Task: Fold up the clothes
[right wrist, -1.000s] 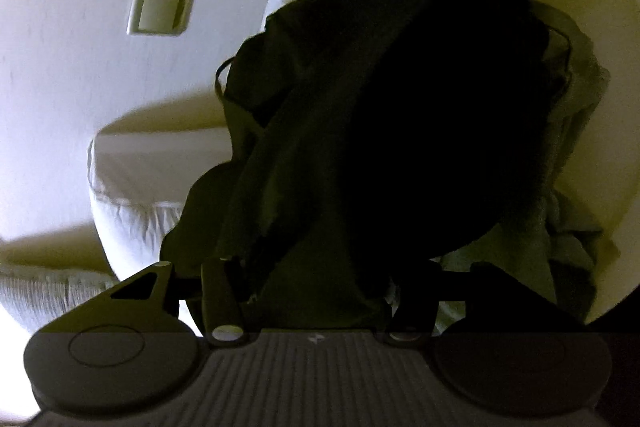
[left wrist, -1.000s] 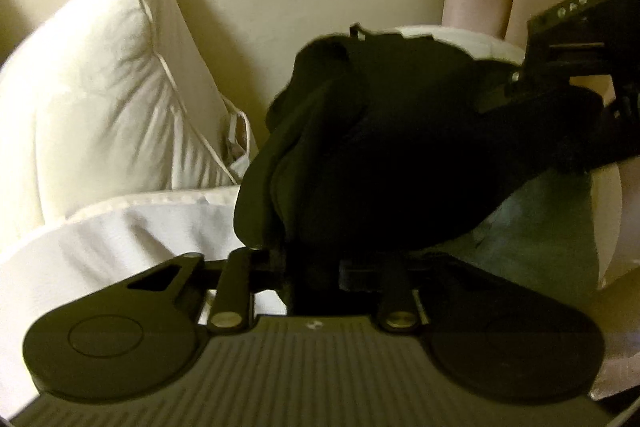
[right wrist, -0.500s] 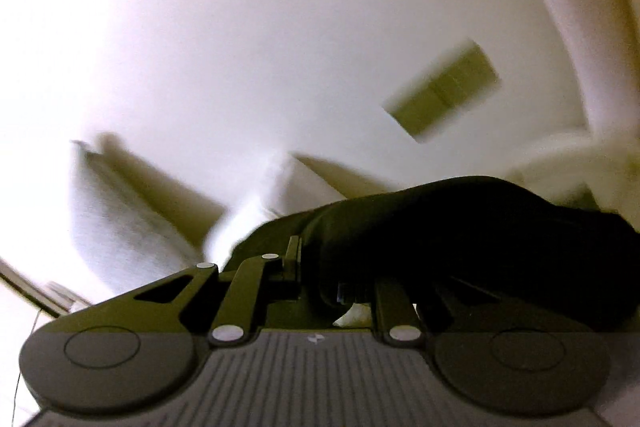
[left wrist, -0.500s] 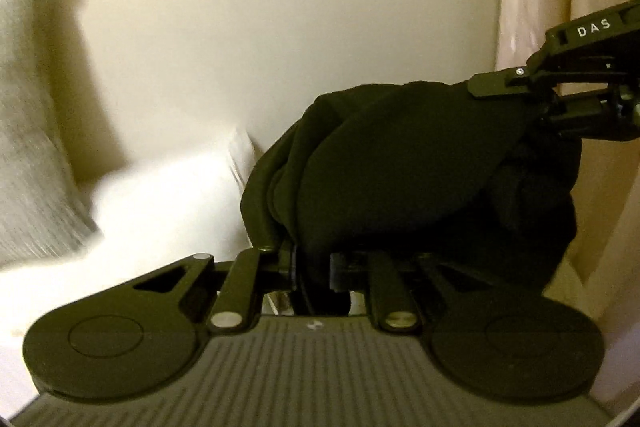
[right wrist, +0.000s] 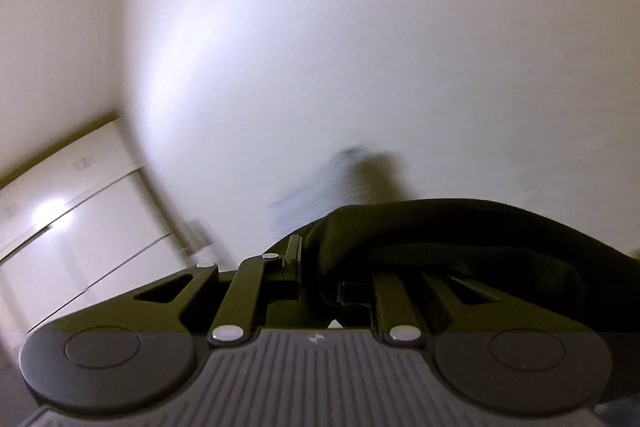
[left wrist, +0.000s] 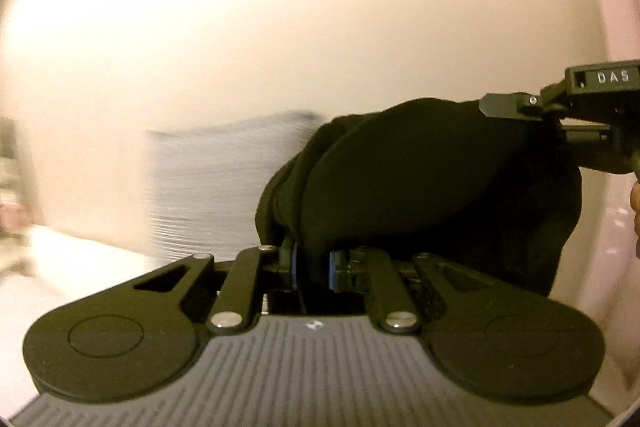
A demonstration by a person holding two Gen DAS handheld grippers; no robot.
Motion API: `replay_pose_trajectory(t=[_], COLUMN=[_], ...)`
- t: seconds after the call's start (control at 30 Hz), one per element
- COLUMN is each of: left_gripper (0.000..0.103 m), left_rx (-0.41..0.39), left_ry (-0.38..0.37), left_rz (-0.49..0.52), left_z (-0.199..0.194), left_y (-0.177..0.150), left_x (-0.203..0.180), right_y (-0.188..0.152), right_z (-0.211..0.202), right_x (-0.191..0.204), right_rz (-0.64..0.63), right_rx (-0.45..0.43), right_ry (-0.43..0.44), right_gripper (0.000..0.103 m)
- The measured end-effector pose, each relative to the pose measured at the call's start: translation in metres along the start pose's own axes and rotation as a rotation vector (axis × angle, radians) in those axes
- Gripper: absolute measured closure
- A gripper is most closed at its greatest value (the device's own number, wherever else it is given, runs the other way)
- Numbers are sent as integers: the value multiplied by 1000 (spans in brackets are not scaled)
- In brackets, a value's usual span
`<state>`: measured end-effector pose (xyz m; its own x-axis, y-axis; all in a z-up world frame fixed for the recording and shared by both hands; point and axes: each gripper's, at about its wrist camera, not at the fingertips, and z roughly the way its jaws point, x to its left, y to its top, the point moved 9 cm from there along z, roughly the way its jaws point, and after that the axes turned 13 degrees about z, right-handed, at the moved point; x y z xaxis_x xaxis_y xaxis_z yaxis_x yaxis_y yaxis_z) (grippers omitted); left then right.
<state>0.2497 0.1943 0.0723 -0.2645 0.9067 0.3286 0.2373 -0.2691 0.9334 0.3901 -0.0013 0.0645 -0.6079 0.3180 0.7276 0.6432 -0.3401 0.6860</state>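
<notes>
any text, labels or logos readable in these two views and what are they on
"DAS": white letters on the black housing of the right hand-held gripper, at the right edge of the left wrist view.
Small white emblem, not letters, on the grey ribbed body of the left hand-held gripper.
Right wrist view: the same emblem; the mark on the blurred white cabinet door is unreadable.

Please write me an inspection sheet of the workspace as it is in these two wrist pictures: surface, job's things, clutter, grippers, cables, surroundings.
Surface: pale blurred strip low at left, kind unclear.
Job's things: black garment, bunched, lifted, spanning both grippers.
Clutter: nothing seen.
Grippers: left gripper shut on the black garment; right gripper also shut on it, entering the left view at right; part of a hand at that edge.
Cables: nothing seen.
Surroundings: plain cream wall; white panelled doors; grey blurred patch, unidentifiable.
</notes>
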Motion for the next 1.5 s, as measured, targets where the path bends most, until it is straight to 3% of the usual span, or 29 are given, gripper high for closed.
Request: replay_pose_trajectory(t=[0.13,0.23,0.33,0.43,0.53,0.57,0.6,0.63,0.73,0.8,0.9,1.0,1.2,1.33,1.5], left_gripper=[92,92,92,92,85,79,73,73,73,66,67,66,64,62,61], left_rx=[2,22,66,169,348,449,564,678,963,1053,1098,1085,1061,1046,1051], left_ry=[219,375,524,658,758,775,779,782,782,771,792,791,823,896,1007], left_rz=[1,3,10,-11,-56,-93,-135,-176,-292,-424,-603,-695,-764,-780,-799], left_z=[-101,-187,-275,-365,-448,-472,-494,-517,-584,-621,-653,-647,-646,-623,-603], left_y=[-9,-23,-49,-96,-158,-191,-227,-263,-363,-410,-441,-435,-421,-397,-365], left_x=[82,141,195,244,285,291,291,291,273,256,219,176,150,143,126], right_y=[-40,-88,-148,-226,-333,-372,-413,-454,-579,-622,-648,-645,-637,-637,-631], right_z=[29,43,48,43,32,27,25,23,0,-20,-45,-60,-61,-48,-46], right_x=[84,152,219,288,357,380,390,397,382,364,348,299,270,283,270], right_rz=[-34,-39,-36,-59,-59,-57,-72,-91,-144,-195,-318,-370,-442,-487,-566], right_rx=[88,166,246,341,549,632,745,862,1240,1364,1452,1485,1477,1481,1534], right_ry=[184,319,431,513,534,535,512,482,263,182,142,84,28,63,148], right_gripper=[87,87,87,87,85,83,74,73,62,61,41,39,32,25,22])
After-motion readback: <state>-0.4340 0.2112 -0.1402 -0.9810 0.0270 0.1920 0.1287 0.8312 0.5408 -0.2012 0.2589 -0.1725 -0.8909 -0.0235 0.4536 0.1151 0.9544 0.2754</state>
